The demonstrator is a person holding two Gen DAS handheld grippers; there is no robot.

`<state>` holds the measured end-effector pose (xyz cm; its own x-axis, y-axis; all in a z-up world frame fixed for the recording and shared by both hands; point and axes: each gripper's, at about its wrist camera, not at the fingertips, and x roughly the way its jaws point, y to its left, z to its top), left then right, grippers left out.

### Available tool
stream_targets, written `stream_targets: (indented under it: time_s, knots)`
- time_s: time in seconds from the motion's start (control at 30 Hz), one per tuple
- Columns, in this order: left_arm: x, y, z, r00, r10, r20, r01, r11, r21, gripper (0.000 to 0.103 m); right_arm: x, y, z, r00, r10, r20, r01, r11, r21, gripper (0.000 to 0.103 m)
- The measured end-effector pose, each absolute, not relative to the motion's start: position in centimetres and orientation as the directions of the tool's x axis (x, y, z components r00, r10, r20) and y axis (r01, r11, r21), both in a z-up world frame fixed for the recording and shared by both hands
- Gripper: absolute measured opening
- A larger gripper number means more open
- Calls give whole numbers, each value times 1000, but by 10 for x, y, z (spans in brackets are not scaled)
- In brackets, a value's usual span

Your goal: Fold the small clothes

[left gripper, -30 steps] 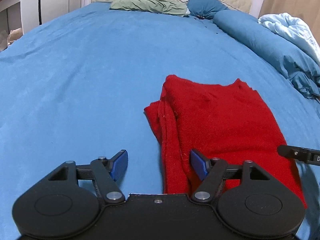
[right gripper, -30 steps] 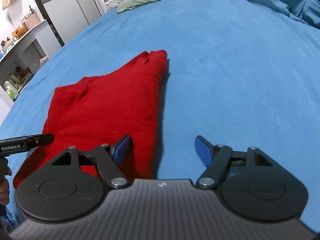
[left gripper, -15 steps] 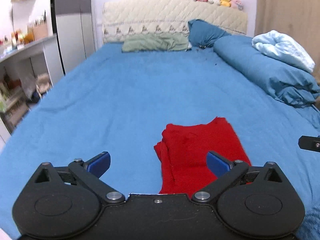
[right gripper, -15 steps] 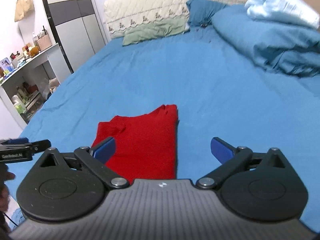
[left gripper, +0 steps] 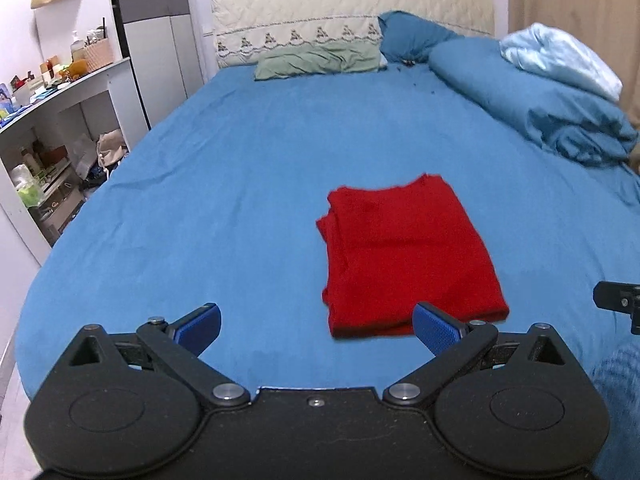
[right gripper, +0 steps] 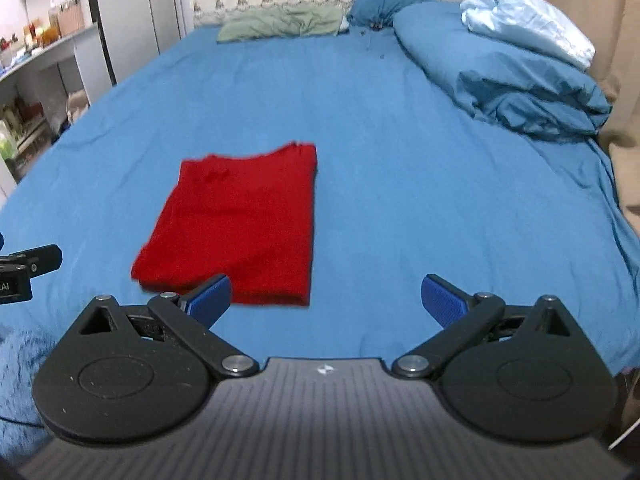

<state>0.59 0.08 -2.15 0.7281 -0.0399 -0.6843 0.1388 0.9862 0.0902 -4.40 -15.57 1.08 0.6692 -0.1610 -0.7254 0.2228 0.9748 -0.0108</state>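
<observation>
Red garment [left gripper: 408, 256] folded flat on blue sheet [left gripper: 240, 184], centre-right of left wrist frame. Left gripper [left gripper: 316, 326] spread wide, holding nothing. Right gripper [right gripper: 326, 300] likewise spread, clear of cloth.

Soft even light, fisheye-warped, blurred edges

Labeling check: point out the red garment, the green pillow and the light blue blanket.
red garment [left gripper: 408, 252]: left wrist view, middle of the folded top layer.
green pillow [left gripper: 320, 60]: left wrist view, centre of its front face.
light blue blanket [right gripper: 524, 20]: right wrist view, top of the bundle.
</observation>
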Motion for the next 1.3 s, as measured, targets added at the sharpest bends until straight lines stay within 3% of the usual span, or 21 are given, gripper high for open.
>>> stream_targets:
  time_s: [0.4,1.3]
  knots:
    - [-8,-6,-22,752,-55,-657,149,985,87,103,-58,-152,-10,614,-168,-771,236,971,-23,103]
    - [-9,-9,-23,757,-55,-651,156,983,99,103,-61,-156,-10,612,-172,-772,246,969,-20,103]
